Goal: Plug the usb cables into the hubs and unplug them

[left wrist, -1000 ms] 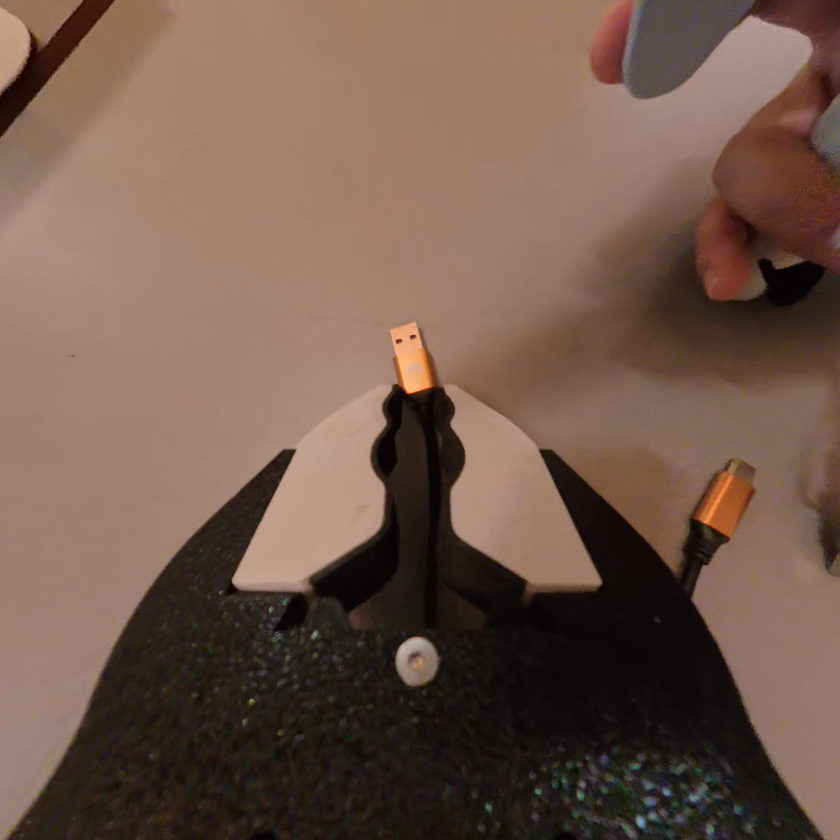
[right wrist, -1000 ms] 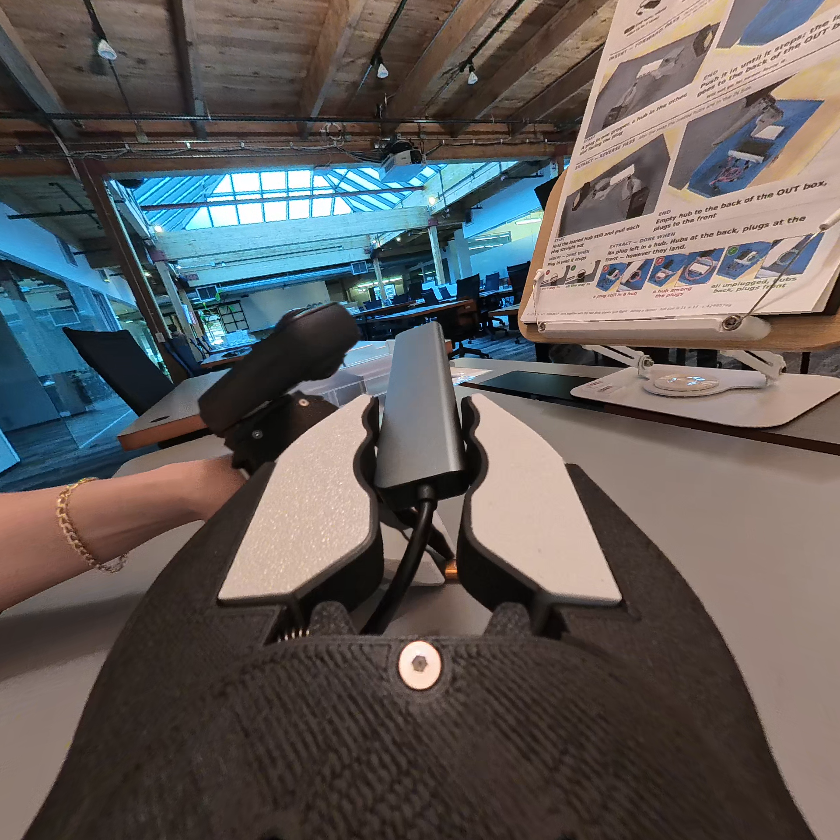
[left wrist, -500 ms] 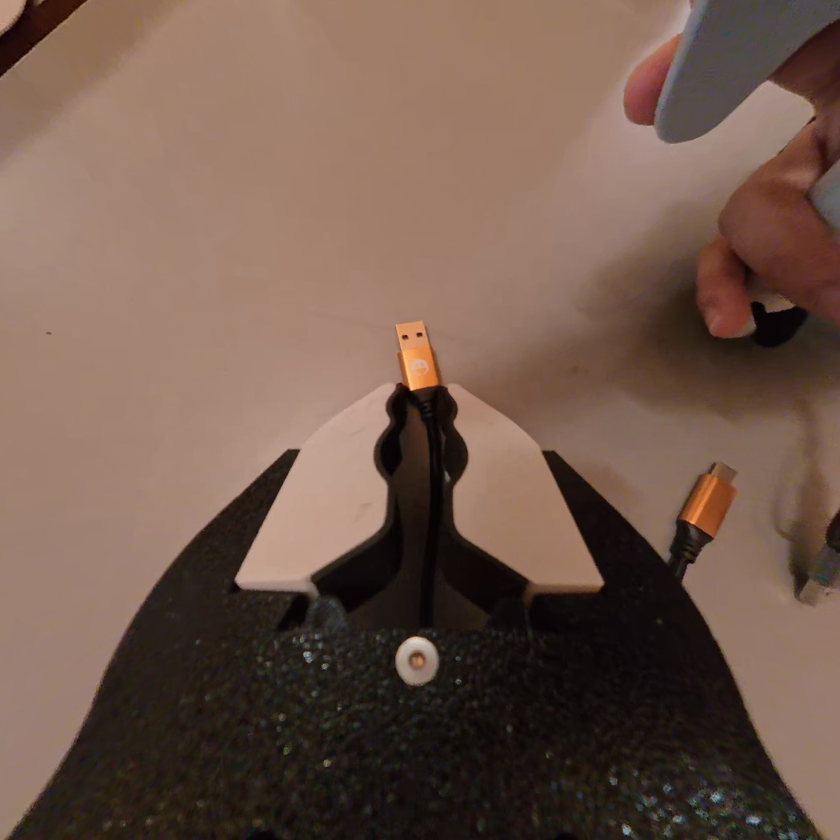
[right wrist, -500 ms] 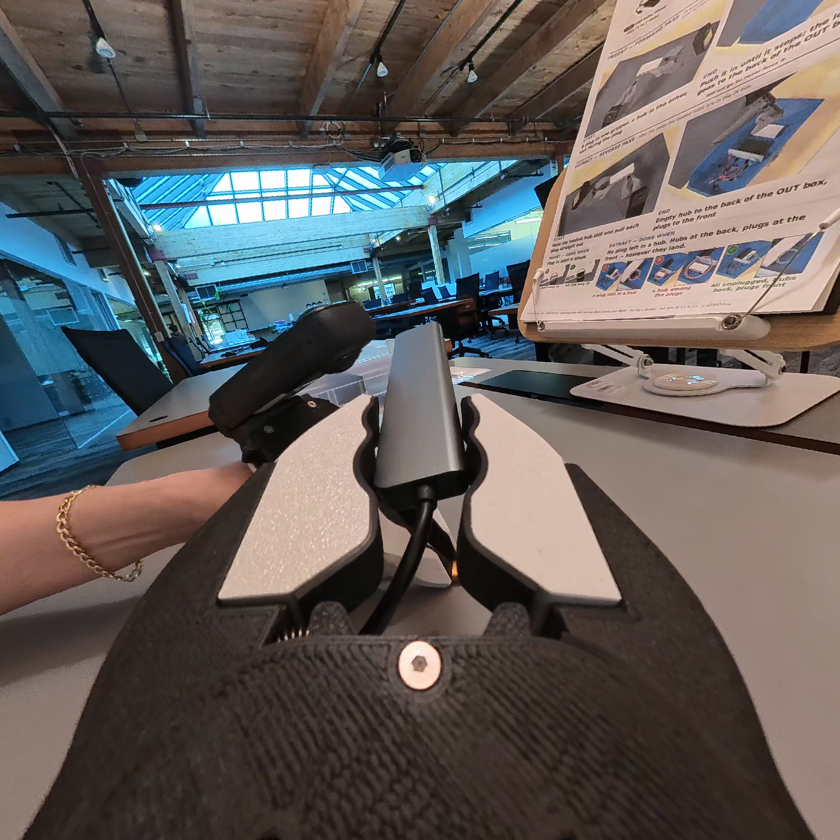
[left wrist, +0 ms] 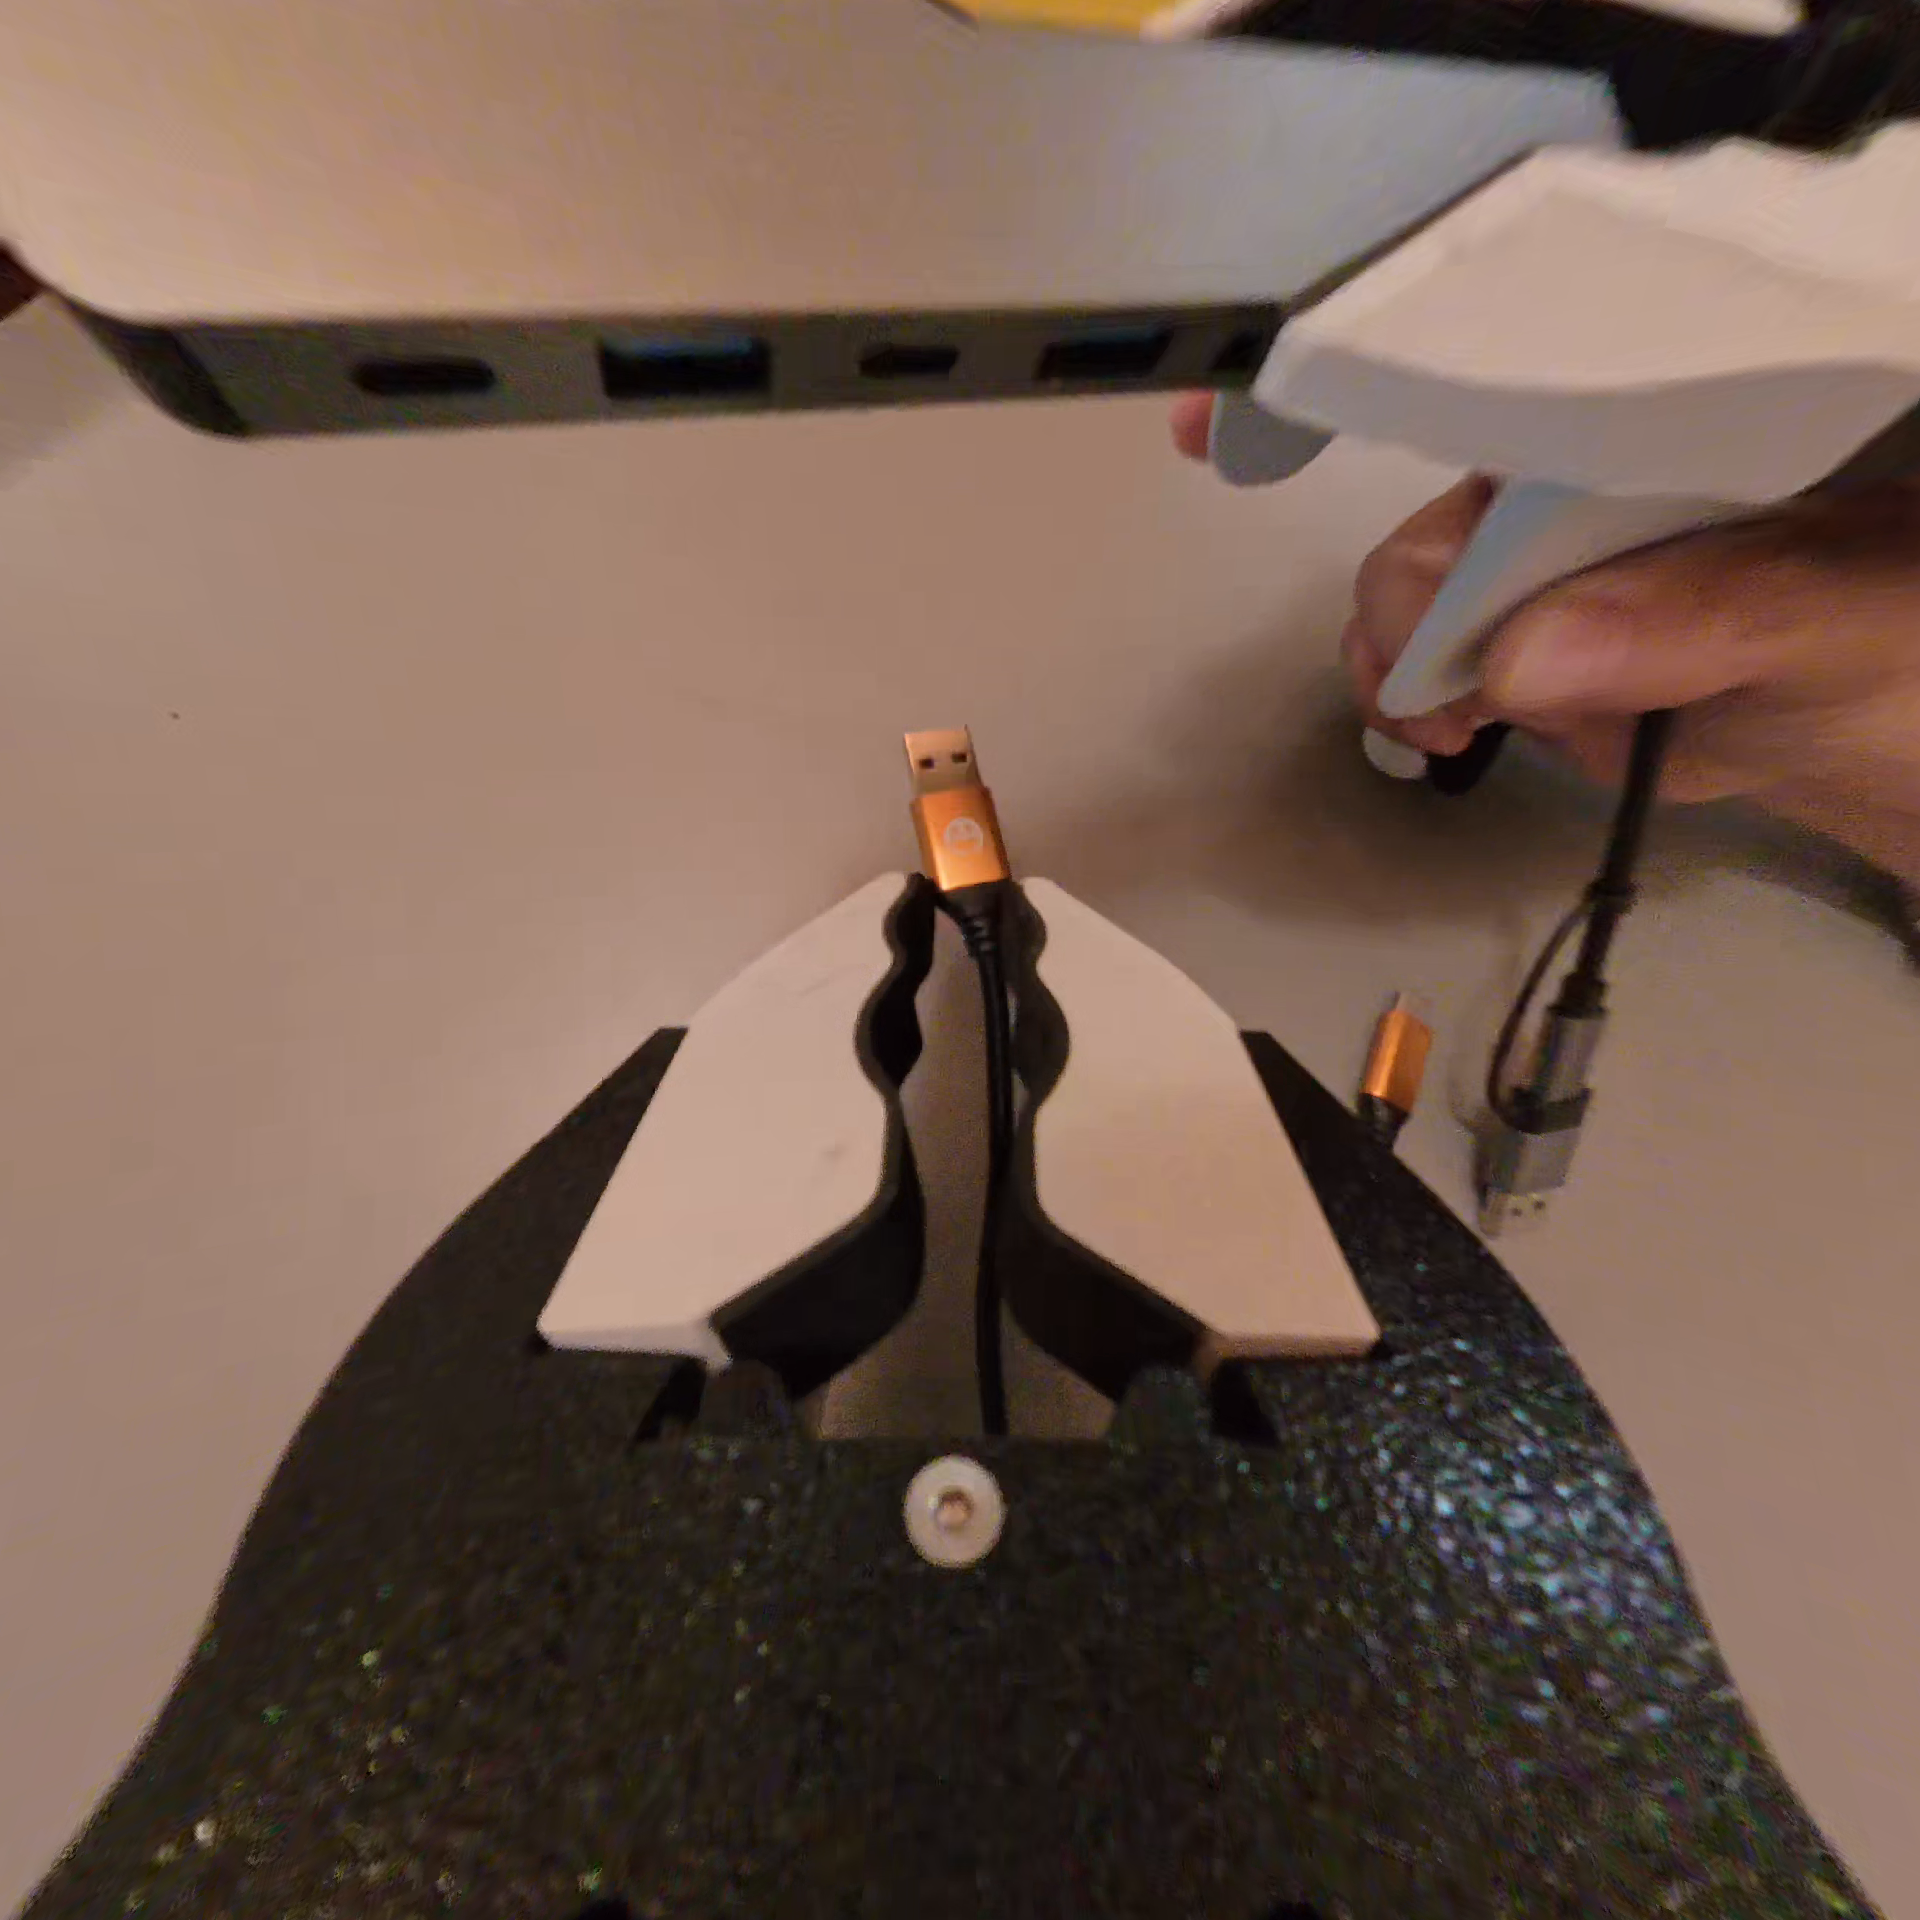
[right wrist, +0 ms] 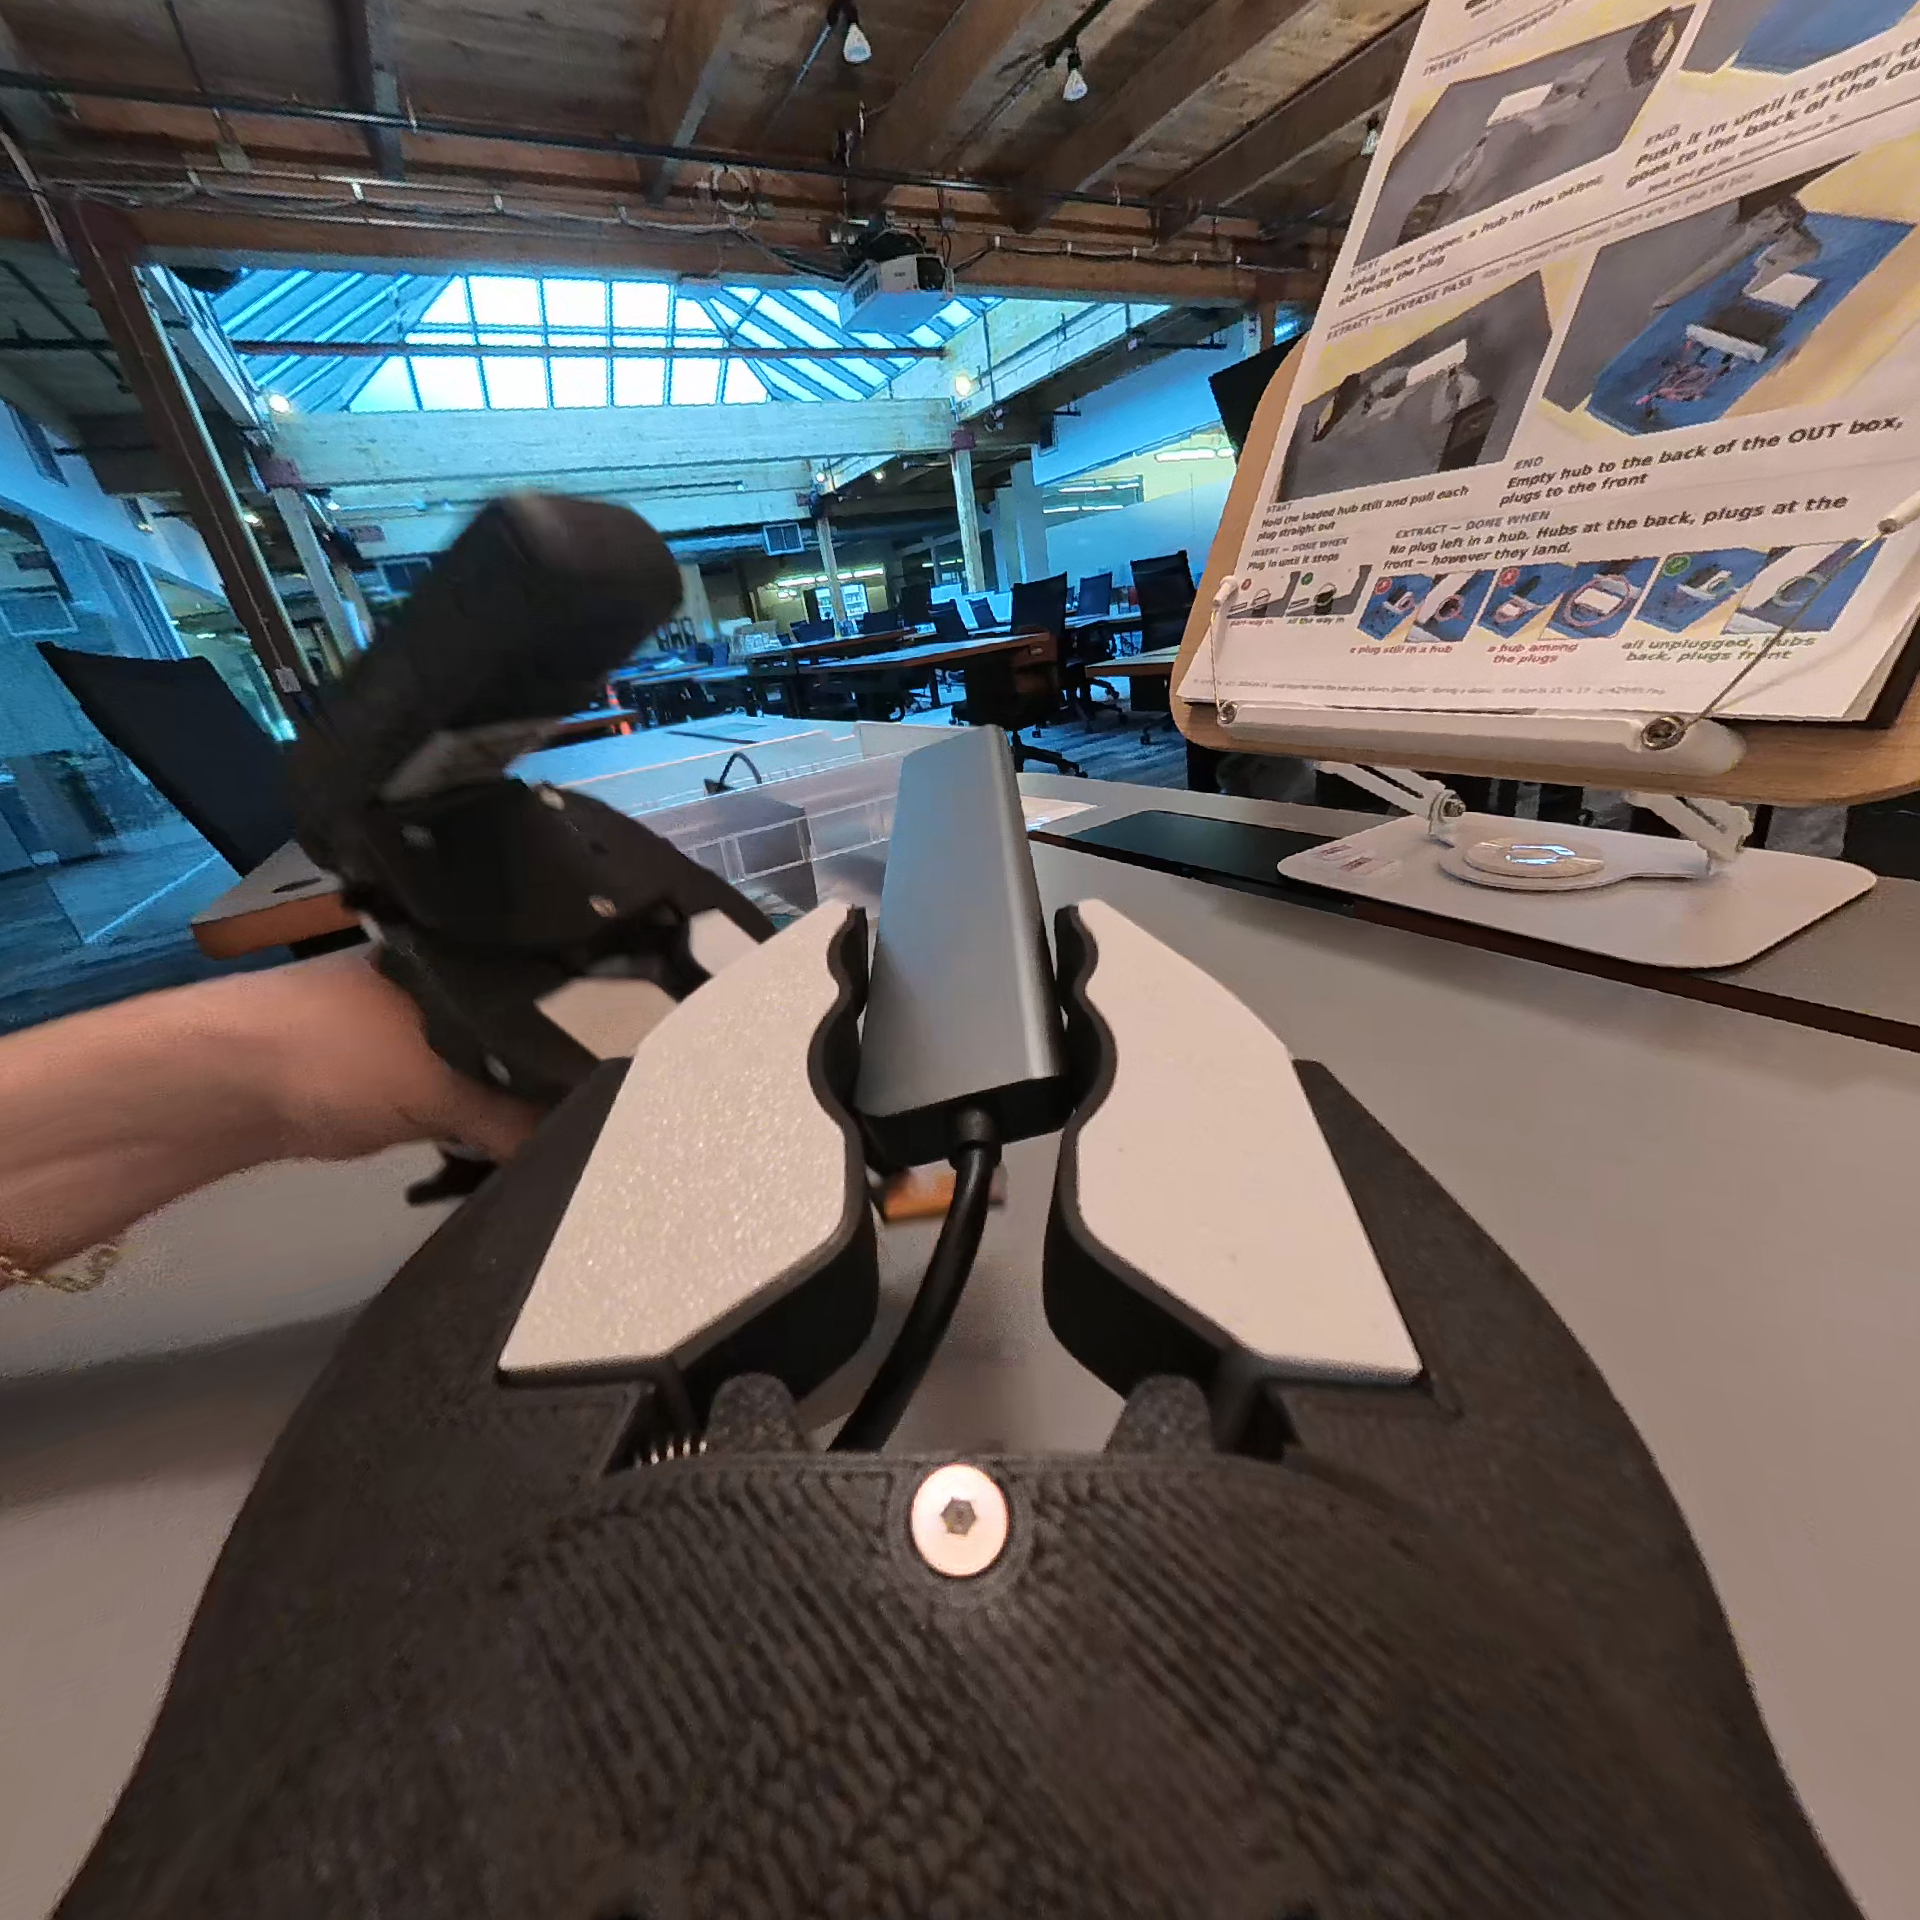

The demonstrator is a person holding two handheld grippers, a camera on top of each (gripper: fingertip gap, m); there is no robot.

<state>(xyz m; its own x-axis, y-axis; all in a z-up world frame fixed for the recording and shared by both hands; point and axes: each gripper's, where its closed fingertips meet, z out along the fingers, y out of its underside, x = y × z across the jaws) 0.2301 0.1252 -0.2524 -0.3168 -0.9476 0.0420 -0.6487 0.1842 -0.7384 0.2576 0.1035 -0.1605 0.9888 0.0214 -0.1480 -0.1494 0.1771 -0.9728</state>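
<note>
I'm working in a big open-plan office in a converted loft. At twelve o'clock a glazed pitched skylight (right wrist: 582,348) sits under exposed dark wooden ceiling beams (right wrist: 727,94), with a white ceiling projector (right wrist: 894,283) hung between them. Rows of long wooden desks with black office chairs (right wrist: 935,655) fill the far floor. At two o'clock a printed instruction sheet on a wooden stand (right wrist: 1621,416) rests on my pale grey tabletop (right wrist: 1610,1122).

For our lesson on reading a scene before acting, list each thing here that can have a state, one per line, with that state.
left gripper: shut on the orange USB-A plug.
orange USB-A plug: unplugged, pointing toward the hub.
right gripper: shut on the hub.
hub: held off the table, visible ports empty.
orange small plug: loose on the table.
grey plug: unplugged, on the table.
</note>
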